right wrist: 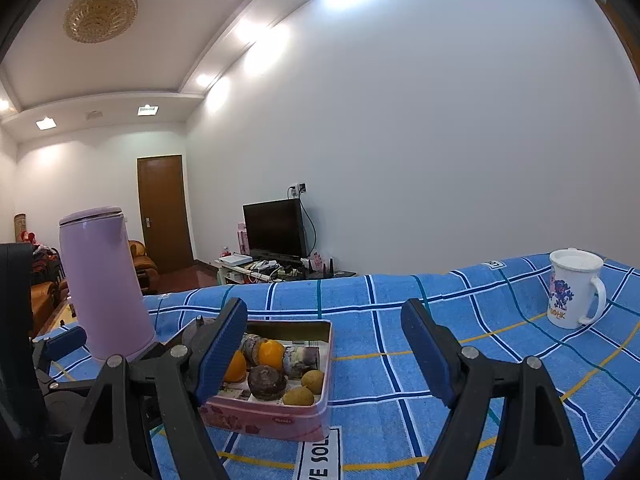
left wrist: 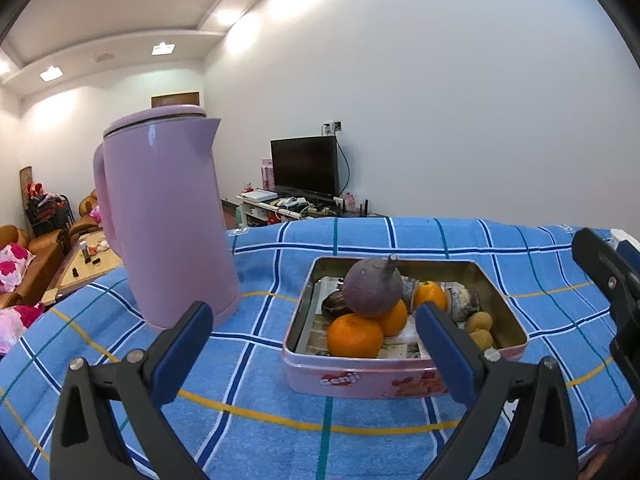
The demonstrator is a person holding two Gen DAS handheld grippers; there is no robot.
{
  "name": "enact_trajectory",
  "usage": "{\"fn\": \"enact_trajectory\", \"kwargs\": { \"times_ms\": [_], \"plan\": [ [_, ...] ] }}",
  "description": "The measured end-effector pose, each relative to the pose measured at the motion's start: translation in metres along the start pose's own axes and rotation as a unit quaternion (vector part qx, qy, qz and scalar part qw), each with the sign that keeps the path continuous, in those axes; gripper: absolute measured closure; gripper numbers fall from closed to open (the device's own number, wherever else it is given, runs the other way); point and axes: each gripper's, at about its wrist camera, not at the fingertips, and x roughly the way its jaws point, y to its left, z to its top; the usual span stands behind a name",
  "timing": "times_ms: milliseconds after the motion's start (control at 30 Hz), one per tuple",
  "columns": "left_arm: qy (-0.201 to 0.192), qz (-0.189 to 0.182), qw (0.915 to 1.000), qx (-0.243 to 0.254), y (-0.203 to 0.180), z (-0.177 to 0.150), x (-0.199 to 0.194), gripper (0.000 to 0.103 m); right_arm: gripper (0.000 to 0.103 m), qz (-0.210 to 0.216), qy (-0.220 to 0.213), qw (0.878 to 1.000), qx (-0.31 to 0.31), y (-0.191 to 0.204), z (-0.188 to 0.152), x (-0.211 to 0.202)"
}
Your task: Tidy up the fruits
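Across the whole work surface lies a blue plaid cloth (left wrist: 360,240), white, dark blue, yellow and teal lines, draped over the far edge. Landmark for all places below: the pink tin (left wrist: 360,380), a shallow rectangular box with rounded corners, lid off, standing flat on the cloth.

Left of the tin, well apart from it: a tall lilac kettle (left wrist: 168,220), upright, lid on, handle turned away from the tin.

Right of the tin and further back, well apart: a white mug (right wrist: 572,292) with a blue and orange print, handle away from the tin; seen only in the right wrist view.

Near side of the tin, left gripper (left wrist: 314,344): jaws wide, nothing between the blue pads, tips just short of the tin's near wall. Right gripper (right wrist: 324,350) off the tin's right side: jaws wide, empty, its left pad overlapping the tin's left part in view.

Inside the tin, on printed paper lining:
- large dull-purple round fruit (left wrist: 372,288) with a stem, sitting on top of the pile, centre.
- oranges (left wrist: 354,336), three, below and beside the purple one.
- dark brown rough-skinned fruit (right wrist: 266,382), near the right-hand wall.
- two small tan fruits (left wrist: 480,330) in the right corner.
- a few greyish pieces behind; kind unclear.
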Motion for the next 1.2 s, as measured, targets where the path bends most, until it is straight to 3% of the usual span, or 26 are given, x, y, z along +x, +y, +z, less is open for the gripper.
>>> {"fn": "enact_trajectory", "kwargs": {
  "times_ms": [1200],
  "plan": [
    [-0.005, 0.003, 0.9999, 0.01, -0.0041, 0.0004, -0.002, 0.0, 0.022, -0.004, 0.01, 1.0, 0.004, -0.0004, 0.0001, 0.0024]
  ]
}}
